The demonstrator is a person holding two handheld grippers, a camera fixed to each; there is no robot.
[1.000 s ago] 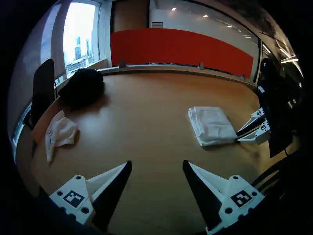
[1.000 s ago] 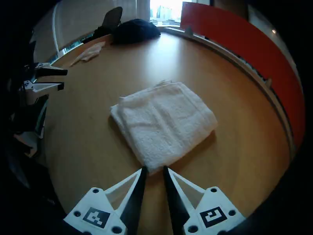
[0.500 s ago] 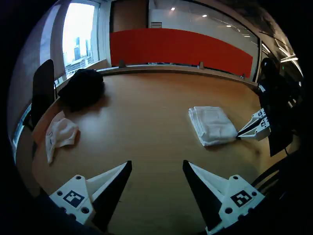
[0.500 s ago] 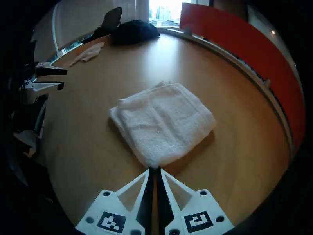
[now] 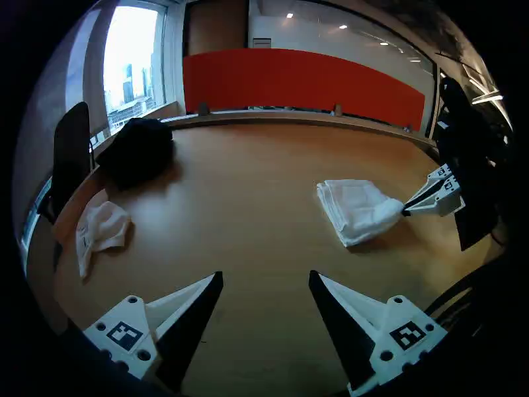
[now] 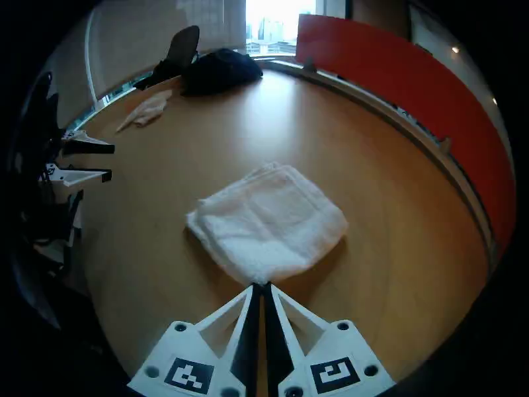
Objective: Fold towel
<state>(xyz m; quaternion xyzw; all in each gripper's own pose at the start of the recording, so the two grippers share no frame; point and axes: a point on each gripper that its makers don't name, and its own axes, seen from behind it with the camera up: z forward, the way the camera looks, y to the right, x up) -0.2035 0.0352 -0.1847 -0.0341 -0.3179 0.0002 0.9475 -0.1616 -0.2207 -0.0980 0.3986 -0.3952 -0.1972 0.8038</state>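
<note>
1. Right gripper view shows the table (image 6: 390, 178) spreading bare wood ahead of the claw and to both its sides. There is room to carry a fold across without crowding.
2. The towel (image 6: 268, 221) lies directly ahead of the right gripper (image 6: 262, 286), already folded into a thick square. Its nearest corner reaches the fingertips.
3. A black bag (image 6: 218, 66) and a small white cloth (image 6: 145, 109) sit far ahead and to the left of that claw, well apart from the towel. I judge they need no attention.
4. The right gripper is clenched on the near towel corner, its fingers pressed almost together with the cloth between them. In the left gripper view, that corner rises slightly off the table toward the right gripper.
5. The left gripper (image 5: 264, 274) is released, its fingers spread wide over bare wood. The towel sits ahead of it and to its right, well apart.
6. Judgement for the step:
   - Keep the pinch deep enough to hold every layer, since a stack this thick may let the lower plies slip out.
   - Raise the corner only as far as needed to clear the pile.
   - Carry it straight toward the far corner.
   - Bring the left claw over to pin the opposite edge, so the whole bundle does not slide.
</note>
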